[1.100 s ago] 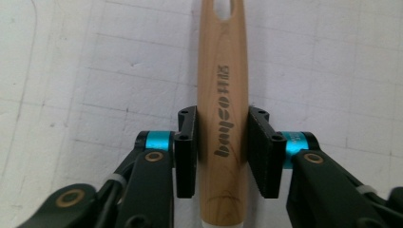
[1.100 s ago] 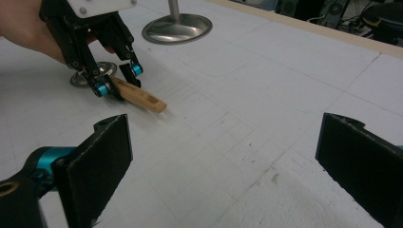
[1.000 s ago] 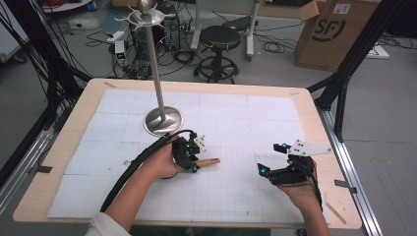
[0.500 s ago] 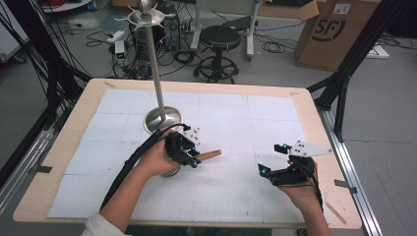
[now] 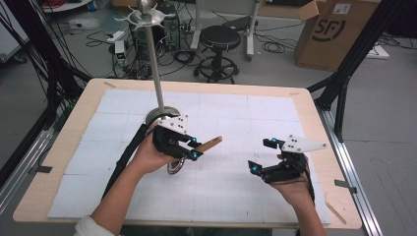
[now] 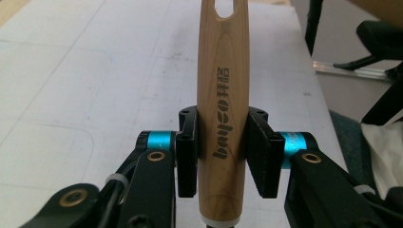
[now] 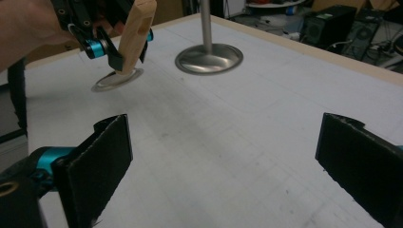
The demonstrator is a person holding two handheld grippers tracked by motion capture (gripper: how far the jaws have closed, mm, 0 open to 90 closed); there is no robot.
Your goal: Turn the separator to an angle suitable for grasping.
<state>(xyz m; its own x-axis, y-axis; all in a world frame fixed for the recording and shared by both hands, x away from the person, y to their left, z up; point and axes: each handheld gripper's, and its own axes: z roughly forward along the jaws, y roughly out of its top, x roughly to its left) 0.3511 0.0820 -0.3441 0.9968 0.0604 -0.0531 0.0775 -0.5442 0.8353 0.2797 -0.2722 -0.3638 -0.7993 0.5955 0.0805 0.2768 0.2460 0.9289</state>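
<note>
pale wooden handle (image 6: 222, 95), black claw pads (image 6: 259, 156), steel stand base (image 7: 209, 58)

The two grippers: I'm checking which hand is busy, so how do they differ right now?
The left gripper is shut on a wooden handle; the right gripper is open with nothing between its pads. The left gripper sits near the stand's base, its tool's metal end at the table; the right gripper is held apart at the right side. Both have black jaws and blue fittings, each held in a hand.
</note>
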